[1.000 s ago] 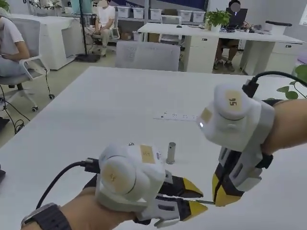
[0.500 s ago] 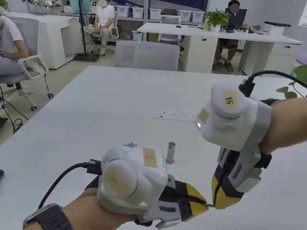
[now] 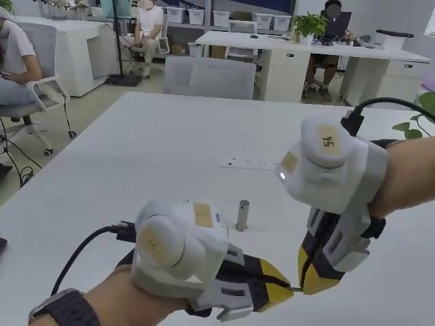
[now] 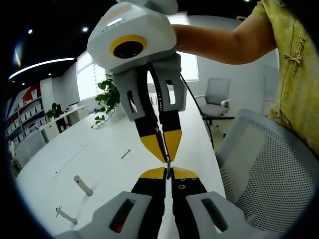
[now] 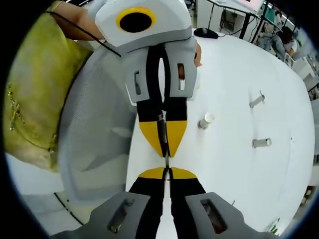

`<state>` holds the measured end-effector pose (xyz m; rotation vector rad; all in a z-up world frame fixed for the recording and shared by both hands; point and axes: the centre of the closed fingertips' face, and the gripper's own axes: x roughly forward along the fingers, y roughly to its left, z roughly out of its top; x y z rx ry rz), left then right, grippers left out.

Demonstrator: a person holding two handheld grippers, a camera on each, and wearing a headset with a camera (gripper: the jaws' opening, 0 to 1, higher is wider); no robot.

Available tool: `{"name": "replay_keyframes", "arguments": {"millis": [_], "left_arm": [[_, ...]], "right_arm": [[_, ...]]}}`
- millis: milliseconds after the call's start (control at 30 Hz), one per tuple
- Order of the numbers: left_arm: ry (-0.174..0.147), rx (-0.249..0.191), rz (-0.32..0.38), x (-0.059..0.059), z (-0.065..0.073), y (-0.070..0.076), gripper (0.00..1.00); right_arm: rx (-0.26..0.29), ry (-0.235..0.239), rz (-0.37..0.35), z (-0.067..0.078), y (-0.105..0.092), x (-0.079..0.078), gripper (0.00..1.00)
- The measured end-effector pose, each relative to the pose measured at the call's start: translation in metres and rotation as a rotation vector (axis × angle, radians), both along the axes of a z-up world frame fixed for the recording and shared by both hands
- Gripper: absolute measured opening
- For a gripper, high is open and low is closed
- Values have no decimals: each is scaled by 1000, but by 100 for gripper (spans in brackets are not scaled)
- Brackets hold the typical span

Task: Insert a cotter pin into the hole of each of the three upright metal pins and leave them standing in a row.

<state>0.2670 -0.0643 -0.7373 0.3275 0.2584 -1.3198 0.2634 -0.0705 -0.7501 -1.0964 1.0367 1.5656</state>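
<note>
Left gripper [image 3: 277, 296]: fingers closed, tips pinching one end of a thin cotter pin [image 3: 294, 289]. Right gripper [image 3: 307, 284]: fingers closed on the other end of the cotter pin, meeting the left gripper tip to tip by the near edge of the white surface [image 3: 170, 149]. Nearest metal pin [image 3: 242, 215]: upright on the surface, just beyond the left gripper. Second metal pin [image 5: 261, 143] and third metal pin [image 5: 256, 100]: farther off on the surface, well apart from both grippers.

Three grey metal pins stand on the white surface [image 3: 170, 149]: a bare pin [image 3: 242, 215], a second pin [image 5: 261, 143], and a third pin [image 5: 257, 100] crossed by a wire. A thin cotter pin [image 4: 167, 162] is pinched between the left tongs [image 4: 168, 173] and right tongs [image 5: 168, 172], which meet tip to tip. A spare cotter pin [image 4: 125, 154] lies flat.
</note>
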Motion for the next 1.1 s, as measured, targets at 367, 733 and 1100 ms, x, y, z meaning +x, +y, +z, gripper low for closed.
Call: {"name": "replay_keyframes", "arguments": {"millis": [367,733,1100], "left_arm": [[48,-23,29,3,-1,5,1],[88,-60,87,12,0,8,1],[146,-151,217,34,16,21,1]], "right_arm": [[53,-62,-2,4,-2,7,12],[175,-114,-79,-5,2,11,13],[372,-333,-182,4,18,36,15]]}}
